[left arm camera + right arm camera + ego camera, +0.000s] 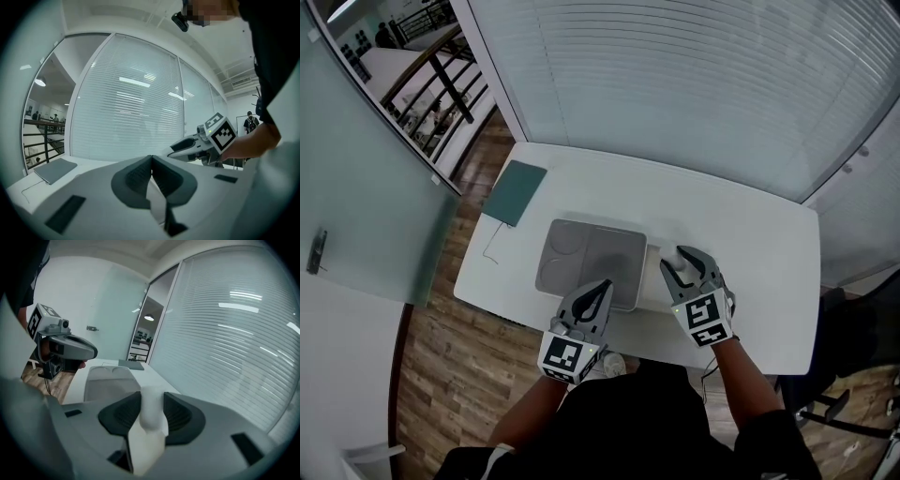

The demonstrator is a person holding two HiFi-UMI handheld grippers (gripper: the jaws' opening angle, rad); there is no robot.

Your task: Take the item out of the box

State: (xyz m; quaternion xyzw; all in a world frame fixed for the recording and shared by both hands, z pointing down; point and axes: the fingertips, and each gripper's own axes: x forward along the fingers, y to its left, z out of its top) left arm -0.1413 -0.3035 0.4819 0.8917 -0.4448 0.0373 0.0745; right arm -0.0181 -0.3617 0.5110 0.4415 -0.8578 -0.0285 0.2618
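Since the white item (149,420) sits clamped between the pads of my right gripper (152,398), I take it as out of the box and the lift as done. The jaws are part-way closed and press on it from both sides. Its rounded end stands at the jaw tips, and its long axis seems to run back along the jaws toward the gripper body. What the item is I cannot tell. In the head view this gripper hangs just beside the right edge of the grey box (591,258), over the white table (750,253), so the box lies to my left of the item. The box is shallow, with two round hollows at its left end; its long side runs left to right. My left gripper (151,159) has its jaws together with nothing between them and sits over the near edge of the box, near the right one but apart from it. The right hand alone carries the load. A bare stretch of table lies to the right and beyond. The table's near edge is close under both wrists, so I would set down away from it. A teal pad (516,192) lies at the far left corner, well clear.
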